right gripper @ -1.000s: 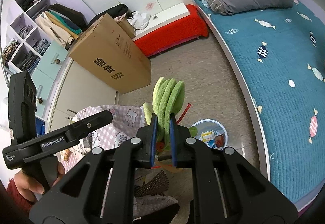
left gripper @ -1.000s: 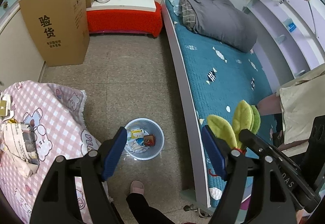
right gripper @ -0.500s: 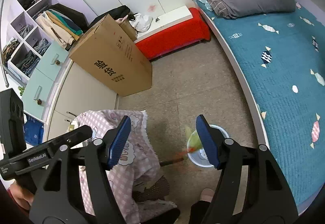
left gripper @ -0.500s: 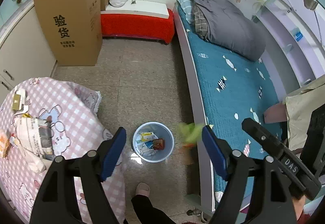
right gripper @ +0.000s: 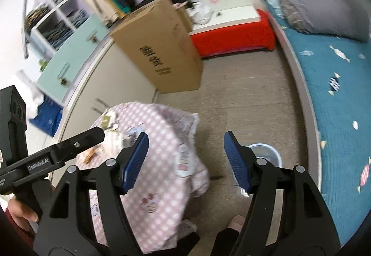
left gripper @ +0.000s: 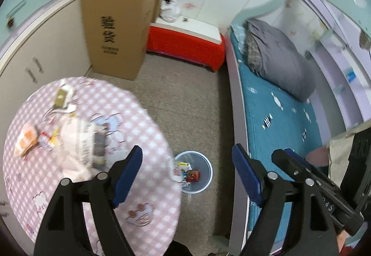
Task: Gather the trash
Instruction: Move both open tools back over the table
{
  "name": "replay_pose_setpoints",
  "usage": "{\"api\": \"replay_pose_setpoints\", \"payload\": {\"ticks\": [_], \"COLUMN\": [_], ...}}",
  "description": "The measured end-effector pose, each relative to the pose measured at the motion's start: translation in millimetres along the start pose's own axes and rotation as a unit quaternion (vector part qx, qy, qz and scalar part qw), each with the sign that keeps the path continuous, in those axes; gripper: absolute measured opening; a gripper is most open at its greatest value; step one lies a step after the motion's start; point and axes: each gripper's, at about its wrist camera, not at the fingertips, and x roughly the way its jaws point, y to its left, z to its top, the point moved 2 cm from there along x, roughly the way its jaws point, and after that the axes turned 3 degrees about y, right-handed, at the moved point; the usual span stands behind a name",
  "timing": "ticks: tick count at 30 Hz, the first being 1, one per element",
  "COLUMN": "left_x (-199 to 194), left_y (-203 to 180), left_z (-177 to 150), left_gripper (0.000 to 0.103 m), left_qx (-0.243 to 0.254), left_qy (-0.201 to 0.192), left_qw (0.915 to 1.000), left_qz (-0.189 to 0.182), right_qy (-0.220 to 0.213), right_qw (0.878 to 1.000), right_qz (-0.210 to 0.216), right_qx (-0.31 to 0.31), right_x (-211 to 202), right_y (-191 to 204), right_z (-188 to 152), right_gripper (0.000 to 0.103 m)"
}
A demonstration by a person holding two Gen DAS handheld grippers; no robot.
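Note:
A small round trash bin (left gripper: 201, 164) stands on the floor between the table and the bed, holding several wrappers; its rim also shows in the right wrist view (right gripper: 274, 154). A pink checked table (left gripper: 143, 130) carries crumpled newspaper (left gripper: 81, 133), an orange packet (left gripper: 26, 140) and a small olive packet (left gripper: 60, 96). My left gripper (left gripper: 186, 172) is open and empty, held above the table edge and bin. My right gripper (right gripper: 185, 162) is open and empty, above the table's cloth (right gripper: 162, 130). The green leafy item is not in view.
A tall cardboard box (left gripper: 116, 33) stands by the white cabinets. A red bench (left gripper: 185, 45) sits at the far wall. A bed with a teal cover (left gripper: 278, 121) and grey duvet (left gripper: 278, 63) runs along the right. My foot (right gripper: 236, 221) is near the bin.
My right gripper opened and let the green leafy item drop toward the bin. Both grippers then swung left, bringing the table more into view.

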Motion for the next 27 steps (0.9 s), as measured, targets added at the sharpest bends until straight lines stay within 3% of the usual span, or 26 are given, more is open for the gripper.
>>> {"api": "replay_pose_setpoints", "payload": {"ticks": [7,19,27], "left_x": [-31.7,-91.5,-114.9], "left_y": [80.9,269.0,362.5], "left_z": [-10.7,-28.1,-44.9], "left_gripper": [0.078,0.078,0.078], "left_qx": [-0.041,-0.053,-0.089], "left_qy": [-0.014,-0.014,-0.005], "left_qw": [0.9991,0.9985,0.9960], "left_qz": [0.000,-0.001,-0.011], "right_qy": [0.017,0.043,0.074], "right_qw": [0.999,0.998,0.995], "right_qz": [0.015,0.016,0.002], "right_qx": [-0.038,-0.050,-0.072], "right_x": [26.3,100.4,134.1], "right_y": [81.2,262.4,340.6], "right_z": [-20.4,-84.0,-115.4], "right_gripper": [0.067,0.067,0.067]}}
